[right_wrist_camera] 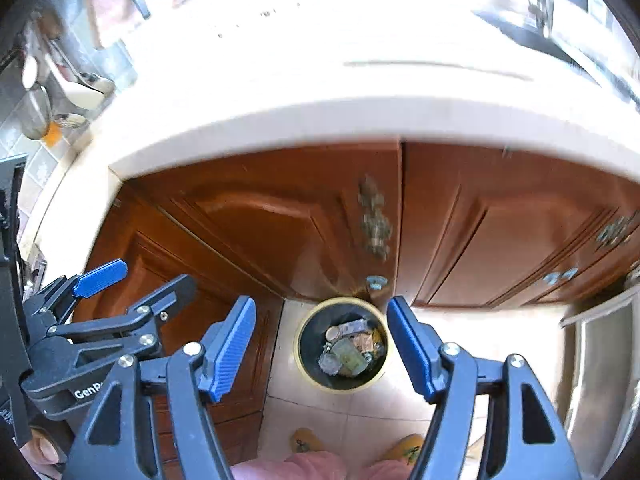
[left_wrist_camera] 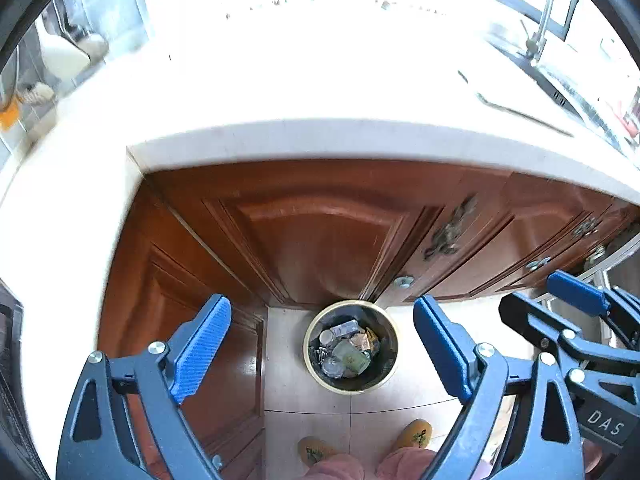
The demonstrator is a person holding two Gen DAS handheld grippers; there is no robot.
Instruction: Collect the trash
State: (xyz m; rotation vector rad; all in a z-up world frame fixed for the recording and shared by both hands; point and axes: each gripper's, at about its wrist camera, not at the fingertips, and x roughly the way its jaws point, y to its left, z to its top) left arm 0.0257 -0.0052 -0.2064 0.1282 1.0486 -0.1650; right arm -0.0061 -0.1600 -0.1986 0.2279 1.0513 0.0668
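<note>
Both grippers — left gripper and right gripper — hang with fingers spread wide, holding nothing. They sit above the floor bin, its trash apparently already dropped in.

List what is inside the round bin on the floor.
The bin has a dark liner and a loose pile of trash: crumpled wrappers, a greenish packet, a small white round piece. Whatever lies beneath that top layer is covered.

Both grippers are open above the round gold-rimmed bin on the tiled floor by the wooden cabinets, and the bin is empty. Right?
Not quite: the round gold-rimmed bin is not empty. The left wrist view shows wrappers and other trash inside it. The rest holds: left gripper and right gripper are open above it, holding nothing.
</note>
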